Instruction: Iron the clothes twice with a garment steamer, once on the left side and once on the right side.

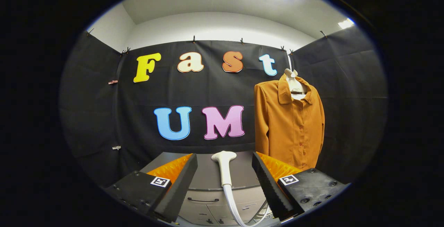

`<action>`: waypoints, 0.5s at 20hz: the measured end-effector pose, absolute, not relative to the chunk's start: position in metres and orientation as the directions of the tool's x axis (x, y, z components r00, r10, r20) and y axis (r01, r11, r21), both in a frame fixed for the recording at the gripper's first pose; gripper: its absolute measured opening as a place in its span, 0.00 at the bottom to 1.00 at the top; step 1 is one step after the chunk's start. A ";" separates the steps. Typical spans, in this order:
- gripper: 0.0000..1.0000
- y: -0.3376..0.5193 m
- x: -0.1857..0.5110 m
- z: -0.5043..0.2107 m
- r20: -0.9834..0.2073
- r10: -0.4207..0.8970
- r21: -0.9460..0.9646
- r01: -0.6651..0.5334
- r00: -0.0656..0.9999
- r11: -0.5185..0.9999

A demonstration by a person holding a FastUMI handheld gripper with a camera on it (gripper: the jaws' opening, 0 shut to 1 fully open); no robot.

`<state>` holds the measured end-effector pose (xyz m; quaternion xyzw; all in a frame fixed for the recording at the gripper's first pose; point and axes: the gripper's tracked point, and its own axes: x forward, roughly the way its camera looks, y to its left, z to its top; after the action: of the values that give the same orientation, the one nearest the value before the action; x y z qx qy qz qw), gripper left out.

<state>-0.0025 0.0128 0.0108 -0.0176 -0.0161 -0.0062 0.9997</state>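
Btwn open tongs (224,185): steamer (224,166), untouched.

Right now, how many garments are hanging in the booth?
1: a rust-orange button-front shirt on a white hanger, beyond the open gripper and off to its right finger's side. The white steamer head stands between the fingers, ungripped.

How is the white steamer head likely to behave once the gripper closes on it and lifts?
The steamer head stands between the open fingers of the gripper. Its smooth, rounded handle may slip or twist in the grip. The hose curving from its base looks flexible, so it will probably trail and tug sideways. The wider top may make it slightly top-heavy.
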 end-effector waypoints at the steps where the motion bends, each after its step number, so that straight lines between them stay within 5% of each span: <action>1: 0.98 0.015 -0.001 0.010 0.032 -0.010 -0.033 0.011 0.999 0.999; 10: 0.98 0.032 0.000 0.002 0.015 -0.020 -0.042 0.021 1.000 0.999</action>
<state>0.0004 0.0321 0.0020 -0.0211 -0.0072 -0.0102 0.9997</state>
